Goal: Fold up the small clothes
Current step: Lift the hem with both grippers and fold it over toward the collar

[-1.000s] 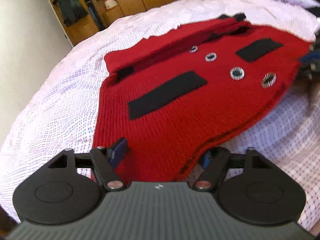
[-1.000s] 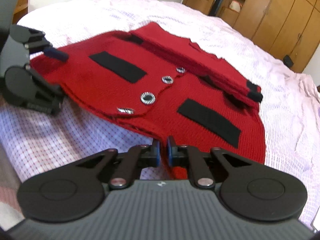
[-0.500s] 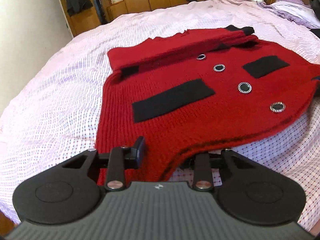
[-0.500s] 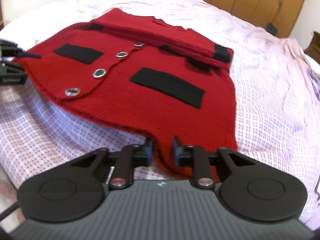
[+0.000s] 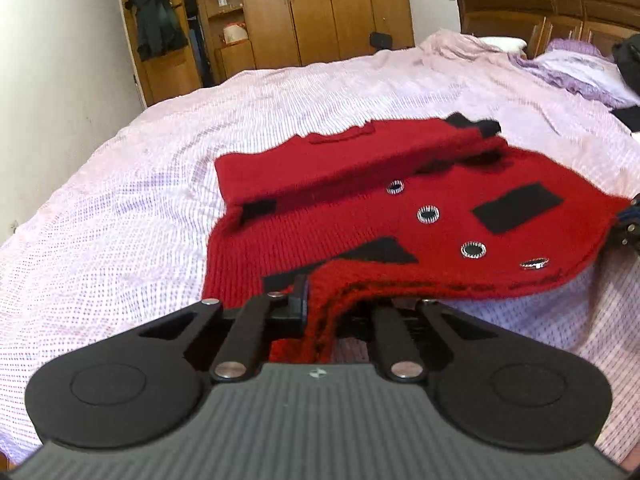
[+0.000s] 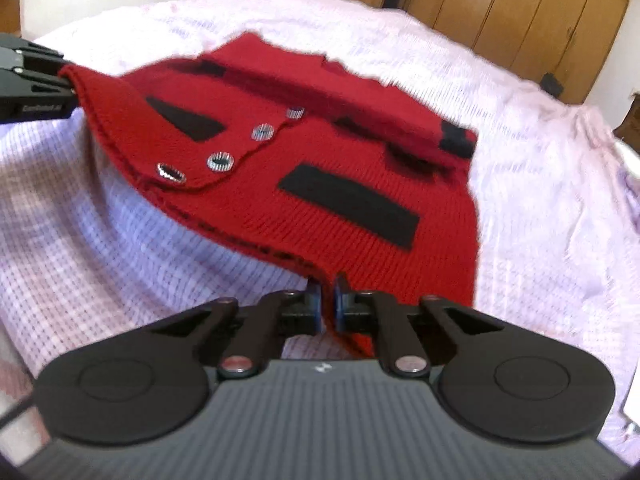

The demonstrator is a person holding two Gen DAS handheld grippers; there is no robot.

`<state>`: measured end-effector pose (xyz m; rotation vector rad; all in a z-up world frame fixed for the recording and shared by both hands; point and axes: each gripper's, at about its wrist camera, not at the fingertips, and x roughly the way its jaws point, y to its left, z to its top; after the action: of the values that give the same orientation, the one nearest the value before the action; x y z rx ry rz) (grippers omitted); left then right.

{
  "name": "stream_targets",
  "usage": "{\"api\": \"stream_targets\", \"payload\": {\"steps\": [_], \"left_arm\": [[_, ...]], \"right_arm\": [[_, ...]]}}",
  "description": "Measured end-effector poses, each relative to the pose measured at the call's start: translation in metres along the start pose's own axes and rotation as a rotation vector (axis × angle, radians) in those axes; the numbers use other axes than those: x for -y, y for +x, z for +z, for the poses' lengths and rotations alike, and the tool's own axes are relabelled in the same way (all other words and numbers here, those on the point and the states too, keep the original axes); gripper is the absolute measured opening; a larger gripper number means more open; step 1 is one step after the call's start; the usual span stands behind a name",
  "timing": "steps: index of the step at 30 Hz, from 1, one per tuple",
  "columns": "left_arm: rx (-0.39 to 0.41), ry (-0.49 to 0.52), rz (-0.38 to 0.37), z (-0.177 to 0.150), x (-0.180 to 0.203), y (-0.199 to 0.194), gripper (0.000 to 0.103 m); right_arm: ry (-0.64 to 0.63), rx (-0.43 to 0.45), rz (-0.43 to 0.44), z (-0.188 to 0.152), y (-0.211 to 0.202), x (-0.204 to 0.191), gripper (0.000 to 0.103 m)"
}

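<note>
A small red knit cardigan (image 5: 360,208) with black pocket patches and several silver-rimmed buttons lies on the bed; it also shows in the right wrist view (image 6: 320,168). My left gripper (image 5: 320,304) is shut on the hem's near corner and holds it lifted off the bed. My right gripper (image 6: 326,304) is shut on the hem's other corner, also raised. The left gripper shows at the left edge of the right wrist view (image 6: 36,88), with the hem stretched between the two. The sleeves are folded across the top.
The bed has a pink checked cover (image 5: 120,220). Wooden wardrobes (image 5: 320,12) stand behind it. A wooden headboard (image 5: 560,12) and purple pillows (image 5: 576,68) are at the right. A dark object (image 5: 630,64) sits at the far right edge.
Both grippers closed on the hem corners and lifted them. The cardigan's lower edge has risen off the bed and curls toward the collar.
</note>
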<state>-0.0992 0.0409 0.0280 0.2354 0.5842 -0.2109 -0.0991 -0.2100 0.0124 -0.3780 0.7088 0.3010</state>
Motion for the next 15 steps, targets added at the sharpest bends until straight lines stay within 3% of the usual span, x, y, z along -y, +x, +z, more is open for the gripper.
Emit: {"api": "stream_targets", "payload": {"steps": [7, 15], "left_arm": [[0.046, 0.007, 0.006, 0.026, -0.002, -0.007, 0.01], [0.117, 0.005, 0.005, 0.08, -0.016, 0.002, 0.009]], "right_arm": [[0.112, 0.067, 0.032, 0.029, -0.018, 0.028, 0.009], [0.121, 0.164, -0.045, 0.073, -0.017, 0.051, 0.008]]}}
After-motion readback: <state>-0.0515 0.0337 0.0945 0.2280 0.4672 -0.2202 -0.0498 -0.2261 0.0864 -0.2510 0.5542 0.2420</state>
